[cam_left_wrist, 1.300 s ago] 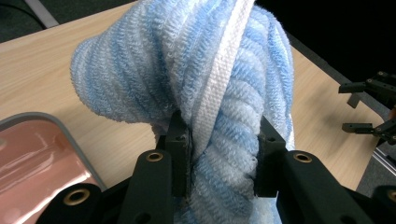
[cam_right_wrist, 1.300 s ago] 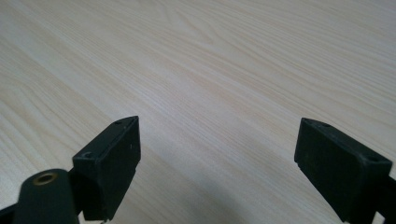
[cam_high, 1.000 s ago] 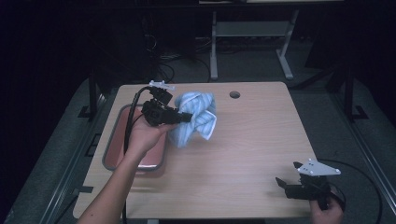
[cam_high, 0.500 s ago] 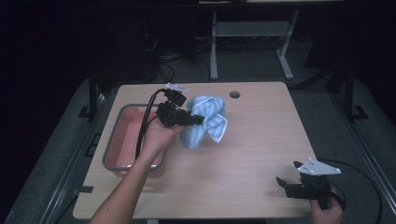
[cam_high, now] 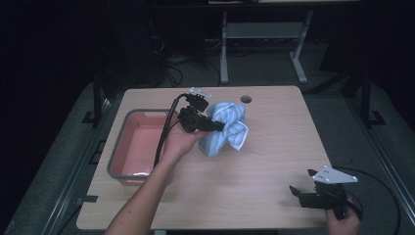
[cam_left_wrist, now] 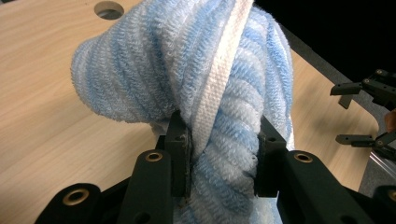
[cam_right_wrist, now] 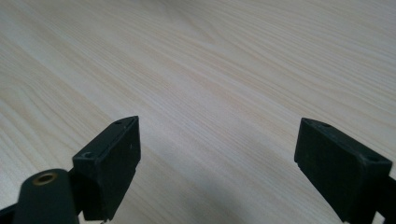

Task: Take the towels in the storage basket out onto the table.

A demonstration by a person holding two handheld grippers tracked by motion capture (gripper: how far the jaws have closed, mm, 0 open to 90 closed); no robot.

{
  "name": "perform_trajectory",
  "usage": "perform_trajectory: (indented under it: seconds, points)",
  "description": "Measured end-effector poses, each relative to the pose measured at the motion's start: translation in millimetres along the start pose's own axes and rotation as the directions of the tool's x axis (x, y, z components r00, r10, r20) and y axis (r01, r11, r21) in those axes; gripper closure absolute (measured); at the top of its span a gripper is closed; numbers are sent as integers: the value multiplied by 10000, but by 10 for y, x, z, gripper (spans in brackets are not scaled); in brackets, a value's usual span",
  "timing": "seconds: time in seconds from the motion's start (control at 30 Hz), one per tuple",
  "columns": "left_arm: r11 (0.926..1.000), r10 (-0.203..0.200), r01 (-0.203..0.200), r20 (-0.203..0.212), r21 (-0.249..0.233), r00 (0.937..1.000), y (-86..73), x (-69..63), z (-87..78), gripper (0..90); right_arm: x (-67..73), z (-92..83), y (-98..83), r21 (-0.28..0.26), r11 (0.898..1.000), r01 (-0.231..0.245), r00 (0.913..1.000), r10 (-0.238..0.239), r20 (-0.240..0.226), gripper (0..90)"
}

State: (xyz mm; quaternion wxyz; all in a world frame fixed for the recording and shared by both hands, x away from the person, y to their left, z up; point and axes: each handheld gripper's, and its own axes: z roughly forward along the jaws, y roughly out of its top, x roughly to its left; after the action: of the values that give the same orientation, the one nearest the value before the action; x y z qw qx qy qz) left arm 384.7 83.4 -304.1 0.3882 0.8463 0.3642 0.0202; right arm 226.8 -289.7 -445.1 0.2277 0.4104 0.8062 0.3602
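A blue and white striped towel (cam_high: 225,128) hangs bunched over the middle of the wooden table, a little right of the tray. My left gripper (cam_high: 218,125) is shut on it, and in the left gripper view both pads (cam_left_wrist: 180,154) squeeze a thick fold of the towel (cam_left_wrist: 205,84). My right gripper (cam_high: 304,186) rests near the table's front right corner with its jaws wide apart. In the right gripper view nothing but bare wood lies between the right gripper's (cam_right_wrist: 217,161) fingers.
A pink tray with a grey rim (cam_high: 122,147) sits at the table's left side. A round cable hole (cam_high: 245,99) lies near the far edge. The table (cam_high: 274,147) has bare wood in its middle and right. A desk frame (cam_high: 264,34) stands behind on the dark floor.
My left hand has carried the towel to the right, away from the tray and slightly lower. The right gripper has stayed where it was.
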Motion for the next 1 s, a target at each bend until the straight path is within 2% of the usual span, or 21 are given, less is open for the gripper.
perform_trajectory:
  seconds: [0.47,0.5,0.63,0.67,0.73,1.0]
  points:
    - [9993,48,-55,182,373,9998,18,-39,331,653,10,-4,8,13,10000,7,10000,-7,-25,139]
    - [9995,-66,60,214,309,9997,12,-45,362,653,10,-5,8,14,10000,4,10000,-4,-23,139]
    - [9983,11,-27,265,575,9996,-5,-41,456,653,7,-7,7,-2,10000,-15,10000,15,-32,139]
    - [9985,-100,85,271,536,9996,-10,-48,481,652,7,-8,7,5,10000,-2,10000,2,-27,139]
    - [9979,16,-35,289,653,9996,-15,-42,515,649,8,-9,6,10,10000,4,10000,-4,-20,139]
    - [9972,-250,222,383,715,9990,-39,-80,668,648,25,-2,19,-15,10000,89,10000,-89,-30,139]
